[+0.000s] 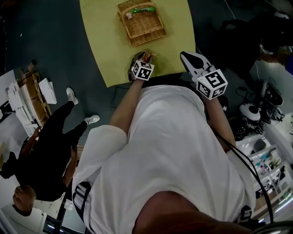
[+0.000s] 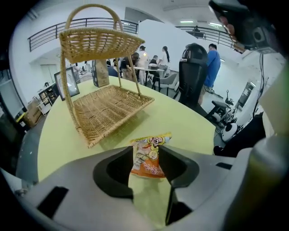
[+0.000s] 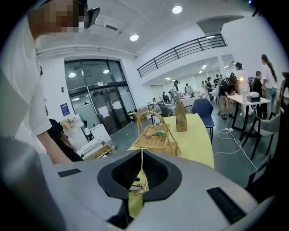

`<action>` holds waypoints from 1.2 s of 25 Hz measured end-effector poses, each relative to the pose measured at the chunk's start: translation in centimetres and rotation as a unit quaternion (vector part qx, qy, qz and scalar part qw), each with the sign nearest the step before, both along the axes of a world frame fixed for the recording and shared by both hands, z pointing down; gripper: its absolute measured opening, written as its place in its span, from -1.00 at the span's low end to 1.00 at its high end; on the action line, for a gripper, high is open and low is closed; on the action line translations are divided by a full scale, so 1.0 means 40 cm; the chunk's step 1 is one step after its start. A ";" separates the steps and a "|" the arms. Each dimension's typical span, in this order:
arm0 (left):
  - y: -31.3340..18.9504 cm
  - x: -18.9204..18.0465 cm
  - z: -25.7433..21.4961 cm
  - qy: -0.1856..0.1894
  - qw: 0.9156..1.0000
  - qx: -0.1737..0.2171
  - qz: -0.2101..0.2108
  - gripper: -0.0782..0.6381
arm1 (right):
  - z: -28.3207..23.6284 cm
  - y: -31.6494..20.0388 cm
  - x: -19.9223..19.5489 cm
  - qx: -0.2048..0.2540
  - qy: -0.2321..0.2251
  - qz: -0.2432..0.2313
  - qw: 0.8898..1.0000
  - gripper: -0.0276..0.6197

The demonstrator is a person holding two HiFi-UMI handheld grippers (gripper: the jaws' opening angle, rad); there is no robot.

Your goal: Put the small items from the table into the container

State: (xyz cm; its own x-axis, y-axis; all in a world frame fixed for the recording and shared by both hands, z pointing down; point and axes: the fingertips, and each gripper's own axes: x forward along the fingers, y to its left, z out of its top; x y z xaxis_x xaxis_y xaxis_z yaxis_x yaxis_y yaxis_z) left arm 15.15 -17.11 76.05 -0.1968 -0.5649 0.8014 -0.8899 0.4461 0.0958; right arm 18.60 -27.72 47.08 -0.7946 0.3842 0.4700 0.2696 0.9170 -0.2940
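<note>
**Packet pick-up near the front table edge: grip notes**

Status: The left gripper (image 2: pixel 146 152) points steeply down at the table (image 2: pixel 185 119) with its jaws well apart. An orange packet (image 2: pixel 150 161) lies on the table between the tips. Its side edges sit close to both pads, but no squeeze shows, so I read it as not gripped. The right gripper (image 3: pixel 141 158) has its jaws together, with only a thin slit between them and nothing clamped that I can make out. In the head view it hangs at the table's near edge, to the right of the left gripper. The basket (image 1: pixel 145 31) stands further up the table, well apart from the packet. A green item (image 1: pixel 143 9) lies on its upper tier, and the lower tier looks bare.

Step in hand (judgement): take the packet with the left gripper, then carry it to the basket.

How to do it well:
- Centre the packet between the pads before closing, because an off-centre bite would twist it.
- Close on the filled body, not the crimped end. The film looks slick and thin, so close gently.
- Lift straight up first, since dragging could push the packet toward the near edge.
- Enter the basket from its open front, clear of the arched handle and the upper tier.
- Keep the right gripper out of the carry path.
</note>
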 end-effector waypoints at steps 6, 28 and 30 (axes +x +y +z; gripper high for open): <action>0.086 -0.025 -0.084 -0.023 0.999 0.030 -0.036 -0.32 | 0.021 0.067 -0.171 0.070 -0.021 -0.072 0.995 -0.86; 0.337 -0.024 -0.246 -0.066 0.988 0.078 -0.115 -0.33 | 0.345 0.165 -0.696 0.458 0.126 -0.108 0.873 -0.40; 0.334 -0.023 -0.241 -0.066 0.988 0.078 -0.112 -0.33 | 0.356 0.163 -0.697 0.424 0.154 -0.106 0.886 -0.49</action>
